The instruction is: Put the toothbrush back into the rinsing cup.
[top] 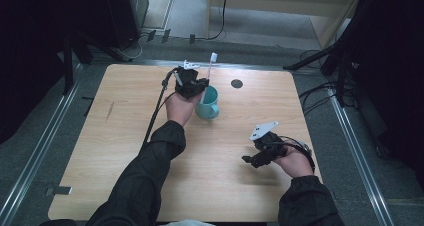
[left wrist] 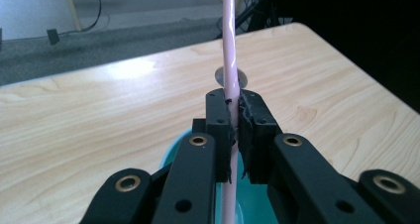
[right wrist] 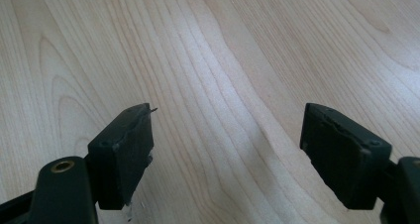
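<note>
A pale pink toothbrush (top: 210,68) stands upright with its lower end inside a teal mug (top: 208,103) near the middle of the table's far half. My left gripper (top: 196,86) is shut on the toothbrush handle (left wrist: 229,60) just above the mug's rim (left wrist: 171,152). Both pads press the handle from either side. My right gripper (top: 250,161) rests low over the bare wood at the front right, open, with nothing between its fingers (right wrist: 124,149).
The wooden table (top: 125,151) has a round dark cable hole (top: 237,83) right of the mug. Cables and stand legs lie on the floor beyond the far edge. A metal rail (top: 357,151) runs along the right side.
</note>
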Demonstrator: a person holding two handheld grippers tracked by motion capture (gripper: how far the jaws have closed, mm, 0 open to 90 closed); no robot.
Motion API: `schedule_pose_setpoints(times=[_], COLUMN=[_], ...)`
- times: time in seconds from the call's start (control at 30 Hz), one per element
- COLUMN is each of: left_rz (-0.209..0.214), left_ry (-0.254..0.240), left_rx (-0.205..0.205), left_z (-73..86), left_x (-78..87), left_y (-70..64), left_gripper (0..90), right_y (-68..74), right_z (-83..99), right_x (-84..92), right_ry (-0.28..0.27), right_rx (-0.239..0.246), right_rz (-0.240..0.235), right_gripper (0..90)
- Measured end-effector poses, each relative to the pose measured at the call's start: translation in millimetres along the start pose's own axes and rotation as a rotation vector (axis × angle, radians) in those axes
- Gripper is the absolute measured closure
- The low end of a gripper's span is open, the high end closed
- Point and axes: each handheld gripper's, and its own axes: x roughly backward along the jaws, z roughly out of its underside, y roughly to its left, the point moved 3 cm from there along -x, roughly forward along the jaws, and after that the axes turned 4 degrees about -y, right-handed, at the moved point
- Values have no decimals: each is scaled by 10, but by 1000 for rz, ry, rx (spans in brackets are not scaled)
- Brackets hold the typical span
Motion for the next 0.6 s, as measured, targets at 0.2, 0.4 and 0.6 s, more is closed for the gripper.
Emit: schedule_pose_setpoints(times=[0.2,0.4,0.6], left_rz=[2,3,2], left_ry=[25,72,109], left_rx=[3,-14,-24], left_z=[92,210,247], left_x=[-36,-90,-125], left_y=[-4,-23,-22], left_gripper=[838,839,837], right_y=[2,3,1], right_z=[-2,-3,-5], right_x=[-1,-6,-1], right_ry=[-1,5,2], right_rx=[0,1,0], right_rz=[-1,-4,1], right_gripper=[207,207,207])
